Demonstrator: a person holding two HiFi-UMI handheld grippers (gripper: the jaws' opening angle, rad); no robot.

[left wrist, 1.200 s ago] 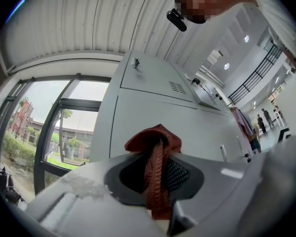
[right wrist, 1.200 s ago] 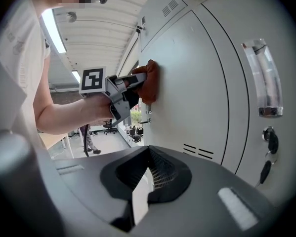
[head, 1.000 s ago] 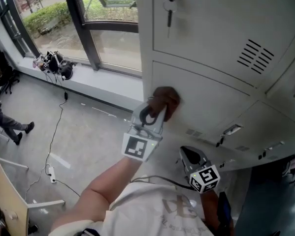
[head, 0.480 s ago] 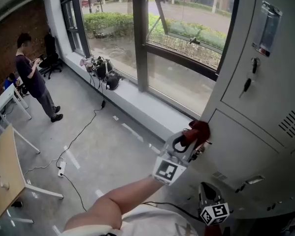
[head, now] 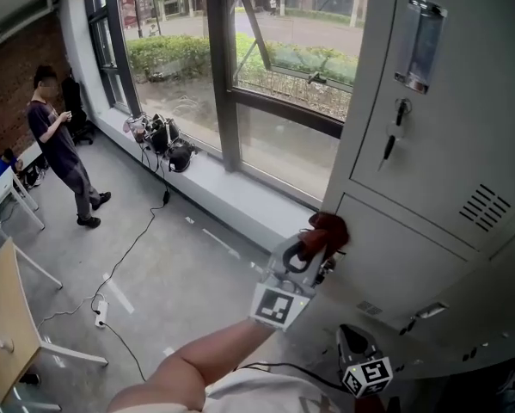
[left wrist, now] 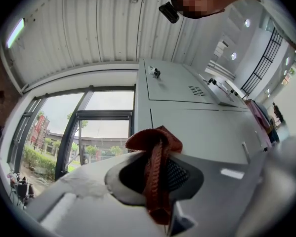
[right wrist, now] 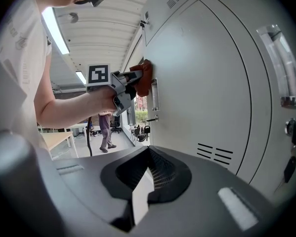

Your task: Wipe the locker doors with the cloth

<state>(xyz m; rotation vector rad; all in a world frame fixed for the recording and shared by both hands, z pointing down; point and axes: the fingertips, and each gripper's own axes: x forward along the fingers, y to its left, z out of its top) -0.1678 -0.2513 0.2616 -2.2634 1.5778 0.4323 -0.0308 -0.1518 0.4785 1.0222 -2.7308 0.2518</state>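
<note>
Left claw: clamped on red cloth.
Change: I slid it from mid-panel to locker door's left edge.
Meaning: stroke ending; other doors probably wait.
Right claw: narrow, empty.

A red cloth, clamped in the left gripper, meets what appears to be the left edge of a grey locker door, below a door with a key in its lock. The right gripper hangs low beside the lockers. A person stands by the window.
</note>
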